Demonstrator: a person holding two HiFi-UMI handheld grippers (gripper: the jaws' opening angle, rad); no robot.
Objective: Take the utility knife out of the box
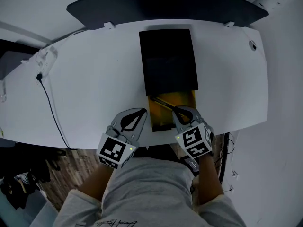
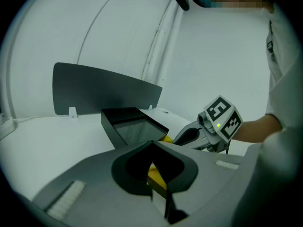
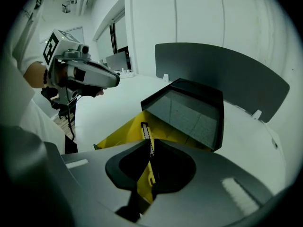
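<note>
A black box lid (image 1: 168, 60) stands open on the white table (image 1: 85, 79), with the yellow box tray (image 1: 163, 119) in front of it near the table's front edge. My right gripper (image 1: 182, 112) hangs over the tray's right side, shut on the utility knife (image 1: 163, 103), a thin dark and yellow knife that points up-left across the tray. In the right gripper view the knife (image 3: 147, 136) runs out between the jaws over the yellow tray (image 3: 120, 134). My left gripper (image 1: 140, 112) rests just left of the tray, its jaws together and nothing seen held.
A dark grey divider panel (image 1: 165, 6) runs along the table's far edge. A black cable (image 1: 52, 108) trails over the table's left part to its front edge. The person's lap and wood floor (image 1: 71, 169) lie below the front edge.
</note>
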